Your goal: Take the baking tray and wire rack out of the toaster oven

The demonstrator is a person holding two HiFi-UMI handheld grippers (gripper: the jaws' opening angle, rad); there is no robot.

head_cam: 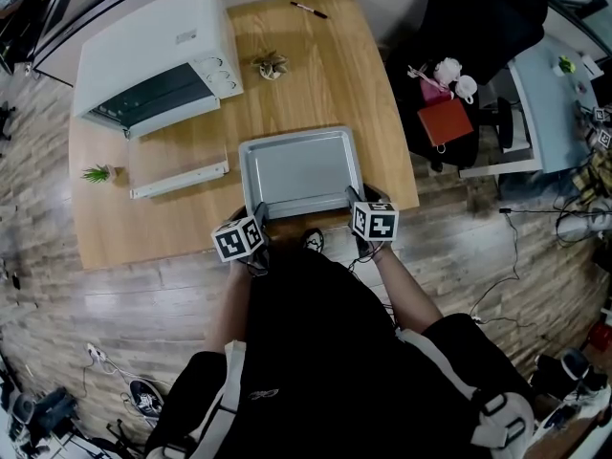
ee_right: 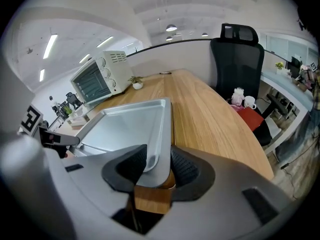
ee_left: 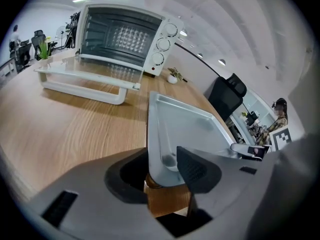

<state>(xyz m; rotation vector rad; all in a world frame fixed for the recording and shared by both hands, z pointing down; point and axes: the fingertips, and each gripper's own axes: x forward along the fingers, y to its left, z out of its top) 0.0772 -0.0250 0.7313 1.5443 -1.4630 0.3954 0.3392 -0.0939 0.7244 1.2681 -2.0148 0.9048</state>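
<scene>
The silver baking tray [head_cam: 301, 170] lies level at the wooden table's [head_cam: 316, 75] near edge, in front of the white toaster oven [head_cam: 153, 55], whose glass door [head_cam: 177, 168] hangs open. My left gripper [head_cam: 256, 210] is shut on the tray's near left corner, my right gripper [head_cam: 356, 199] on its near right corner. In the left gripper view the tray [ee_left: 185, 124] rim sits between the pads of the left gripper [ee_left: 160, 171], with the oven [ee_left: 125, 34] beyond. In the right gripper view the right gripper [ee_right: 152, 166] clamps the tray [ee_right: 130, 124] rim. I cannot make out the wire rack inside the oven.
A small potted plant [head_cam: 271, 63] and a pen [head_cam: 308, 10] lie at the table's far side, and a green sprig [head_cam: 98, 173] stands at its left edge. A black office chair [head_cam: 478, 27] and a red bag [head_cam: 445, 122] are to the right.
</scene>
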